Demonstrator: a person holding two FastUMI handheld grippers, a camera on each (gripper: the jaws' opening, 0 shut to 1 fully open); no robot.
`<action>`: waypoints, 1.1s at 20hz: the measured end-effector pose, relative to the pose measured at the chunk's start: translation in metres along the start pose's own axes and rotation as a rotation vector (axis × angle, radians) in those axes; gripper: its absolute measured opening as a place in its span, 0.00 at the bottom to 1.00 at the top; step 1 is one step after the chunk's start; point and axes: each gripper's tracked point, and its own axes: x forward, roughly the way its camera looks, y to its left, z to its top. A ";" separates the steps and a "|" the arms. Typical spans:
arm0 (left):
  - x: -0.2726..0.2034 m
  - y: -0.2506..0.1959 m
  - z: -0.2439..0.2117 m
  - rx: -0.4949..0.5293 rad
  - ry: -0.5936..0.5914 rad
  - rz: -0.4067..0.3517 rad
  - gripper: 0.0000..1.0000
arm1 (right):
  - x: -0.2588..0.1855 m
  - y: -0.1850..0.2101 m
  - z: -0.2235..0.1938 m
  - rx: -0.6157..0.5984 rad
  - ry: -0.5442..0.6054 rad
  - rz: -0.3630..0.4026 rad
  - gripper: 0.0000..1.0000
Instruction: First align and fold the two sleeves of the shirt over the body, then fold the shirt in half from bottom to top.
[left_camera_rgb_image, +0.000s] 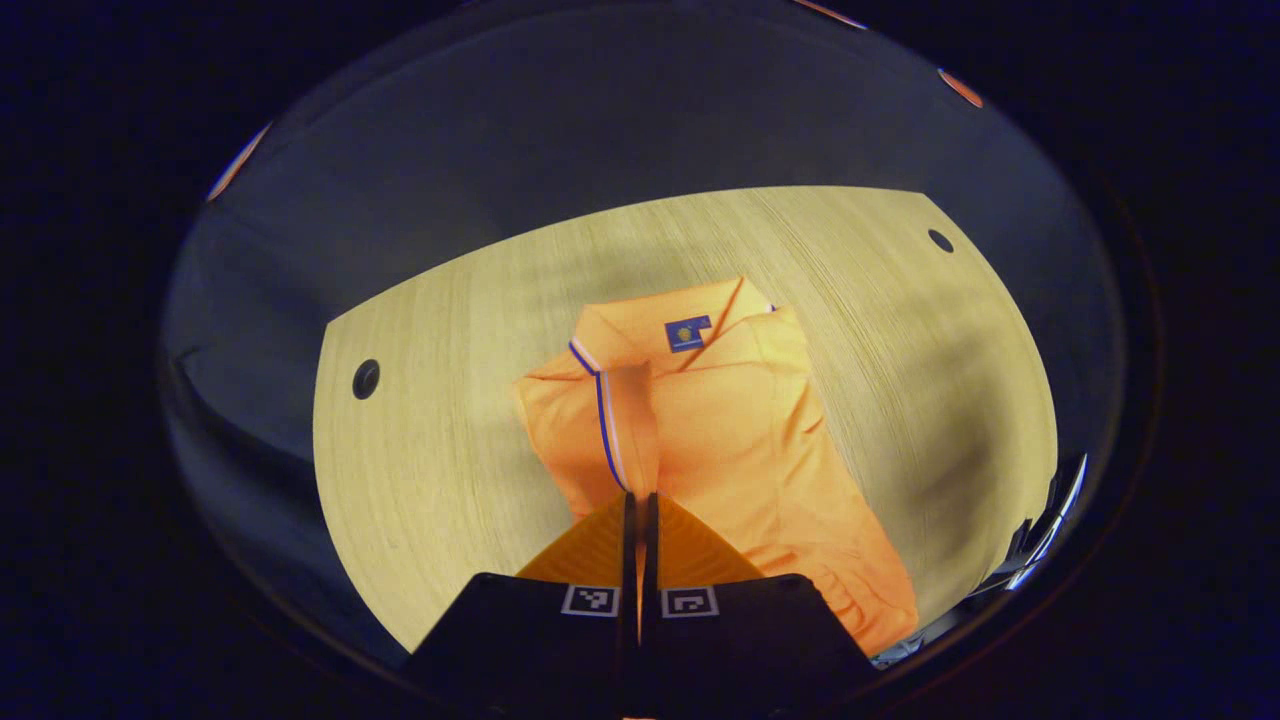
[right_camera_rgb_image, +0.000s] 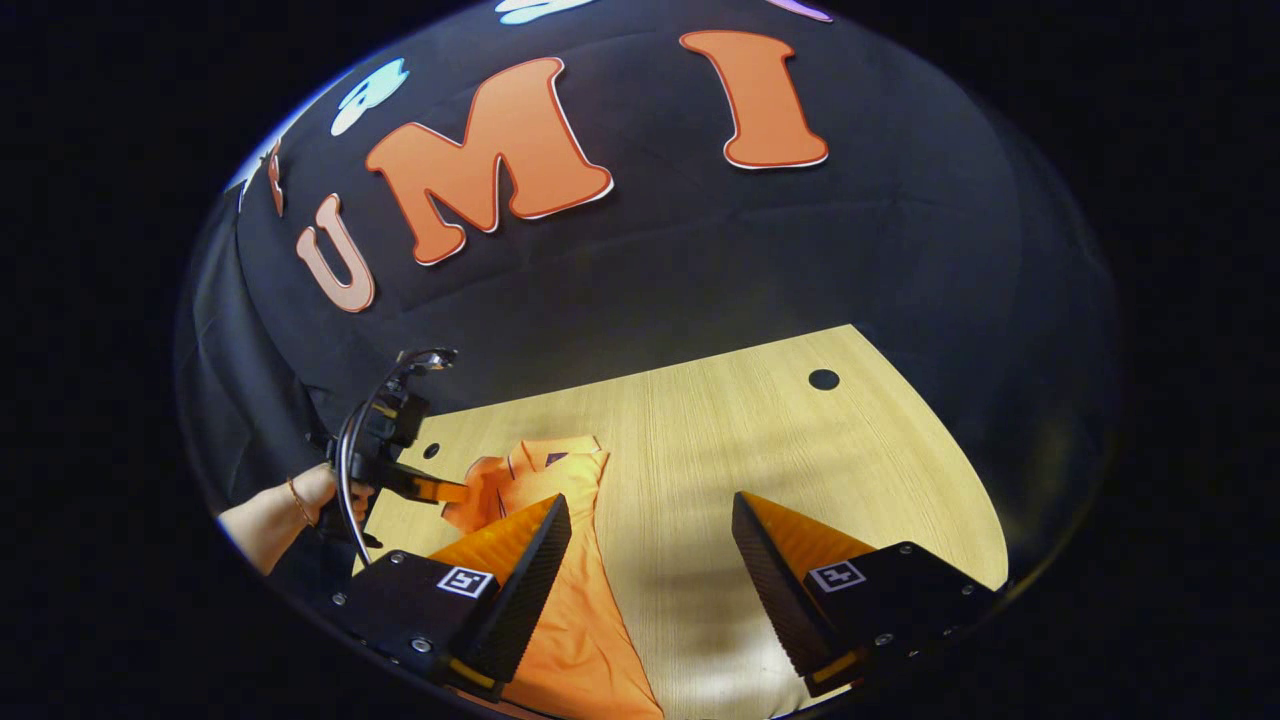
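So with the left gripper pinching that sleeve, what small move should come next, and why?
Probably carry the sleeve a little further across the orange shirt and let go. The left gripper is shut on the sleeve's striped cuff, already lying over the body near the collar, while the right gripper hangs open above the wooden table, holding nothing.

Orange polo shirt (left_camera_rgb_image: 740, 440) on wooden table, one striped-cuff sleeve (left_camera_rgb_image: 625, 420) lifted over body.

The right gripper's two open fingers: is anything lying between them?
In the right gripper view, the right tool is open with only bare wooden table between its fingers. The orange polo shirt lies beside and under one finger, not in the gap.
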 end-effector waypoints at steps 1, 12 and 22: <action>0.006 -0.009 -0.003 0.011 0.012 0.002 0.01 | -0.001 -0.003 -0.002 0.005 0.003 -0.002 0.99; 0.005 -0.103 0.001 -0.015 -0.029 -0.198 1.00 | 0.002 -0.016 -0.021 0.022 0.063 -0.026 0.99; -0.052 -0.027 -0.025 -0.146 -0.144 -0.167 1.00 | 0.024 0.045 -0.037 -0.048 0.118 0.029 0.99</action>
